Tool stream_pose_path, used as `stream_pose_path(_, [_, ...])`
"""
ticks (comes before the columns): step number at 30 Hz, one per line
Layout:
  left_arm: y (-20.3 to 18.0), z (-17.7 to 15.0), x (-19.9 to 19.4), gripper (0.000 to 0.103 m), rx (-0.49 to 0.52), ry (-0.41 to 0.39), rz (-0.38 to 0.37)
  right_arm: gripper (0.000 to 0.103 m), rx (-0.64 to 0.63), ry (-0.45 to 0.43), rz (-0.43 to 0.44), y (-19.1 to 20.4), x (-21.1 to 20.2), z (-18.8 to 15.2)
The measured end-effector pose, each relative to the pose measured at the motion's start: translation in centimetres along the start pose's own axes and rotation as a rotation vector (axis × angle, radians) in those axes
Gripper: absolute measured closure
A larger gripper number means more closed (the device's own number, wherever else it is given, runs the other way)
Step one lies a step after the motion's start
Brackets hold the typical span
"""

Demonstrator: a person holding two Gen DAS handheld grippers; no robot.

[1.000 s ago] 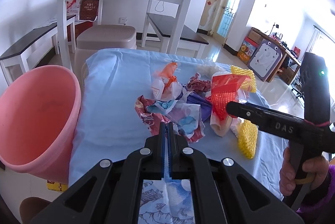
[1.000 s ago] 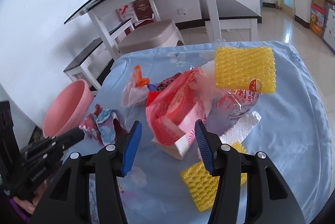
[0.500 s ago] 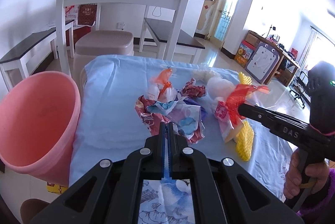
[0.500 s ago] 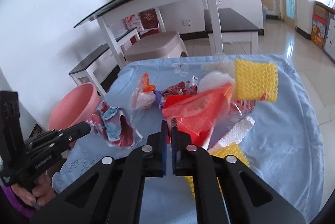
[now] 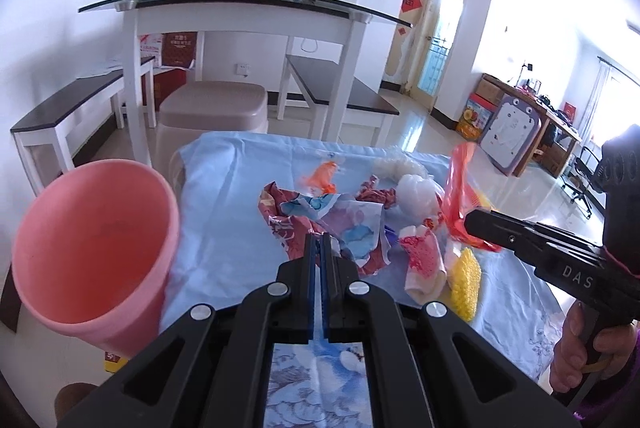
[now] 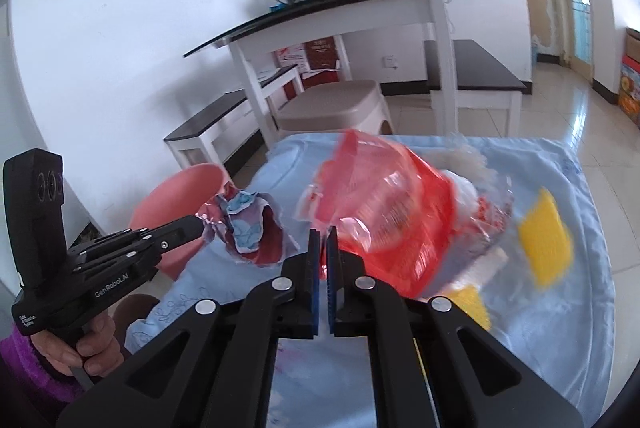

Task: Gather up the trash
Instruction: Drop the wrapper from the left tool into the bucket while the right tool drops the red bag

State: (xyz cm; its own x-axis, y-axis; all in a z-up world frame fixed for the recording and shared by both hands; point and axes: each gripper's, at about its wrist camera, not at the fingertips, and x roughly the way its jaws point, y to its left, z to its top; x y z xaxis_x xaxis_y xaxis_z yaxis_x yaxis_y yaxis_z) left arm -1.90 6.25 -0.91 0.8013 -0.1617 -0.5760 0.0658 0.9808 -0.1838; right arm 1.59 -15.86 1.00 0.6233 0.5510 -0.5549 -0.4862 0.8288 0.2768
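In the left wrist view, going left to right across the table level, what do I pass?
Pink plastic bucket → crumpled red-and-blue patterned wrapper held by the left tool → white foam lump → red plastic bag → right tool.

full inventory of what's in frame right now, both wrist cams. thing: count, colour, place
bin: 1, pink, off the table's left edge
tablecloth: 1, light blue, covering the table
red plastic bag: 1, red, lifted, clamped in the right gripper
printed wrapper: 1, red and blue, lifted, clamped in the left gripper
foam net: at least 1, yellow, table's right side
white foam wrap: 1, white, mid-table behind the pile
orange scrap: 1, orange, far side of the pile
stool: 1, beige, beyond the table
left gripper: 1, black, shut
right gripper: 1, black, shut
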Motion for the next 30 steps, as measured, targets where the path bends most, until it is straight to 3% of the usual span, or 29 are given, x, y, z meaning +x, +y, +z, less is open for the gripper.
stream_pose_path(13, [5.3,1.4,-2.8,0.102,-0.075,-0.077,0.087,0.101,-0.107,0.015,0.127,6.1,2.5,3.1])
stream_pose_path(18, [8.4,1.7,-4.6,0.102,-0.090,-0.115,0.188,0.101,-0.149,0.049,0.232,9.7,4.5,4.3])
stream_pose_path(24, [12.2,1.0,-5.9,0.102,-0.111,-0.105,0.313,0.101,-0.170,0.127,0.376,14.0,8.4,5.0])
stream_pose_path(30, [15.1,-0.3,-6.5,0.102,-0.155,-0.082,0.373,0.101,-0.149,0.201,0.471,16.6,11.7,4.6])
